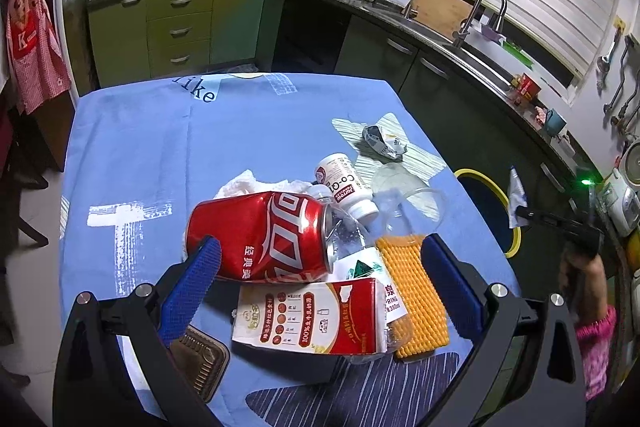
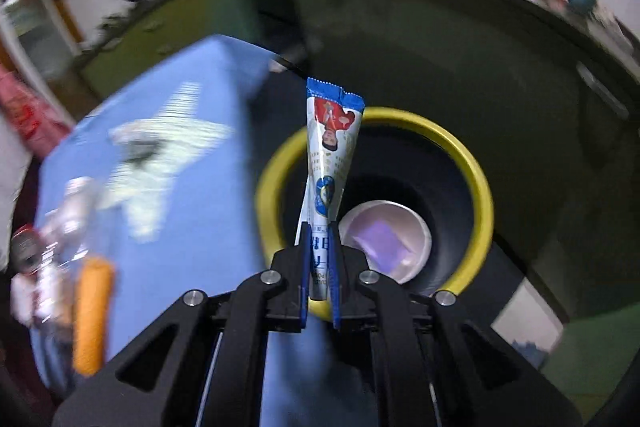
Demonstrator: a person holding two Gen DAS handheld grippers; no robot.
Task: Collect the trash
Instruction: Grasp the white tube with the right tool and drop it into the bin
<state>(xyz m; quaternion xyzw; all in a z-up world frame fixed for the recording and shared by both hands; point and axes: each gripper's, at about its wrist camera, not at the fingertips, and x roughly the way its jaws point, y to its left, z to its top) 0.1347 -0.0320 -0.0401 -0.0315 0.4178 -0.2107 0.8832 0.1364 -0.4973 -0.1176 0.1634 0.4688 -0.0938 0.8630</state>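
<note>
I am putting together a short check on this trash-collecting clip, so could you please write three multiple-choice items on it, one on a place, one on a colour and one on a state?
1. Where does the red can lie?
A. in the bin
B. on the blue tablecloth, beside a milk carton
C. in the sink

2. What colour is the bin's rim?
A. yellow
B. red
C. white

3. How do the right tongs stand?
A. wide open, empty
B. shut on a blue and white wrapper
C. shut on a sponge

Key: 1 B, the can rests on its side on the cloth next to the carton; 2 A, a yellow ring edges the dark bin; 3 B, the blue pads pinch the wrapper's lower end in front of the bin's mouth.
</note>
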